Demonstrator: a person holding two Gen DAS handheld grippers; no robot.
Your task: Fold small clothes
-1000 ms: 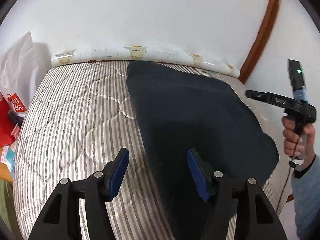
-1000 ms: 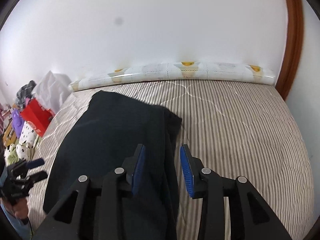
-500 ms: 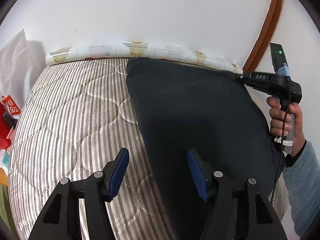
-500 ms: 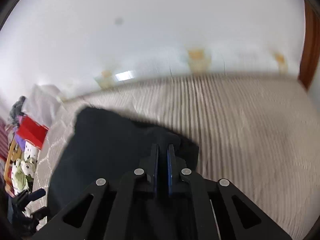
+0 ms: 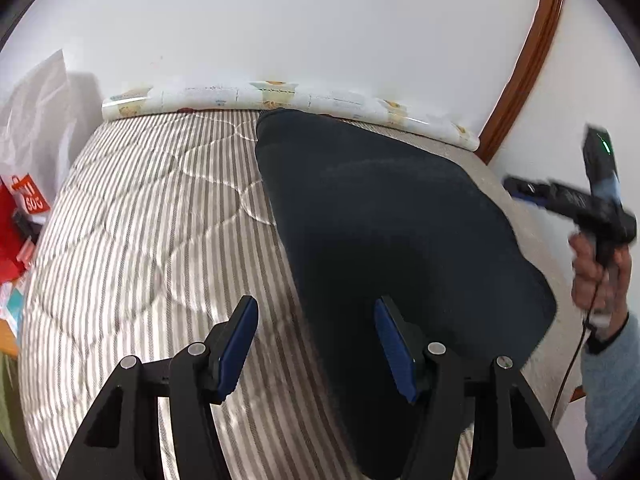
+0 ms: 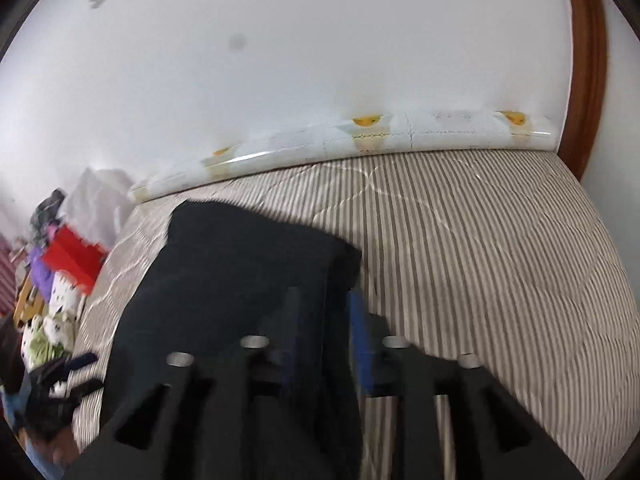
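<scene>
While left hand-held gripper [image 5: 316, 344] hovers low centre of frame, blue pads wide apart, gripping nothing, flat dark navy cloth garment [image 5: 392, 232] lies centre-right on striped quilted bed [image 5: 140, 220]. Right hand-held gripper [image 6: 324, 340] blurred: pads part-open, garment edge between; firm hold, cannot tell. Risk: grip catching single layer, or slipping, leaves fold skewed, bunched.
</scene>
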